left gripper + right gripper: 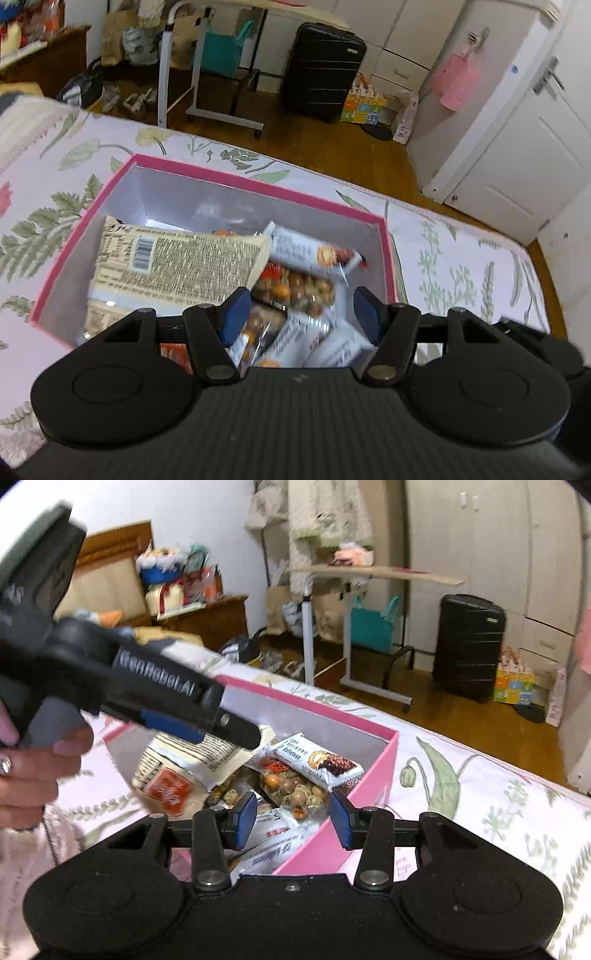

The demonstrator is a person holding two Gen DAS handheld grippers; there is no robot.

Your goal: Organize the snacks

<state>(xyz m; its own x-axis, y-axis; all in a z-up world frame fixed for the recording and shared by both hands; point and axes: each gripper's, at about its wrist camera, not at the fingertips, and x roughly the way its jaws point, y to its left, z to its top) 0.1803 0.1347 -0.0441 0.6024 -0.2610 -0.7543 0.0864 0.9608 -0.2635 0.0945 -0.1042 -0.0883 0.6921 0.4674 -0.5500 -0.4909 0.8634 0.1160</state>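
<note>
The left tongs [297, 312] stood partly open over the pink box [258, 186], with nothing pinched between the blue pads [233, 314]; snack packets lay below the gap, untouched as far as could be told. The right tongs [294, 819] were also partly open and empty, poised above the box's near pink wall [325, 849], one pad over the inside and the other over the outside. A hand [33, 771] gripped the left tool's handle at the edge of the right wrist view.

The box sat on the flowered bed cover [461, 266]. Inside it lay one large beige packet [177, 266] with a barcode, one clear bag of coated nuts [295, 790], and one white chocolate wafer bar [317, 762] on top. At least two more white packets [332, 343] lay near the front, blurred and partly hidden behind the tongs, so their count was uncertain. An orange label [168, 788] showed on the beige packet's lower end. The box's near corner was cut off by the tool bodies.
</note>
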